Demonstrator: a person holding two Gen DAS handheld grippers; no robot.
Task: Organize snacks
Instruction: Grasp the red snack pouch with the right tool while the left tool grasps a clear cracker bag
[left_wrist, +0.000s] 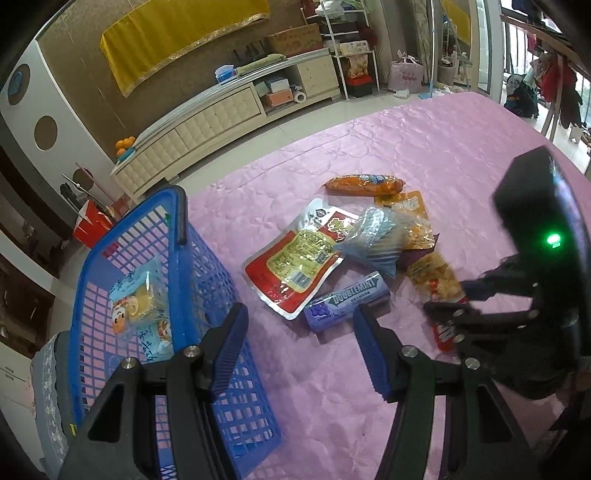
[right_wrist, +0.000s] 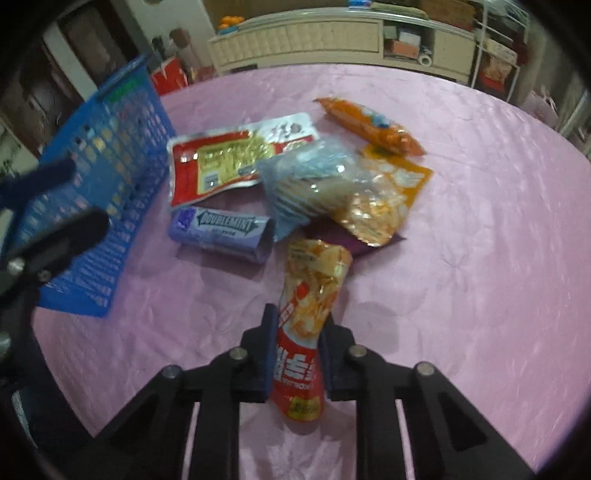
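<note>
A blue basket (left_wrist: 207, 266) (right_wrist: 107, 147) stands at the left on the pink cloth, with one pale blue snack packet (left_wrist: 144, 314) inside. My left gripper (left_wrist: 299, 347) is open and empty, above the basket's right wall. My right gripper (right_wrist: 299, 332) (left_wrist: 450, 314) is shut on a red-and-orange snack bag (right_wrist: 310, 314) (left_wrist: 439, 280). Loose snacks lie in a pile: a red-and-silver pouch (left_wrist: 295, 258) (right_wrist: 229, 158), a purple Doublemint pack (left_wrist: 347, 299) (right_wrist: 221, 229), a clear blue bag (left_wrist: 376, 236) (right_wrist: 306, 181), an orange packet (right_wrist: 388, 195) and an orange sausage (left_wrist: 365, 184) (right_wrist: 369, 125).
The pink quilted cloth (left_wrist: 424, 147) (right_wrist: 461, 258) covers the table. A cream cabinet (left_wrist: 207, 125) stands beyond the far edge, with a metal shelf (left_wrist: 351, 48) to its right. A purple flat packet (right_wrist: 332, 236) lies under the pile.
</note>
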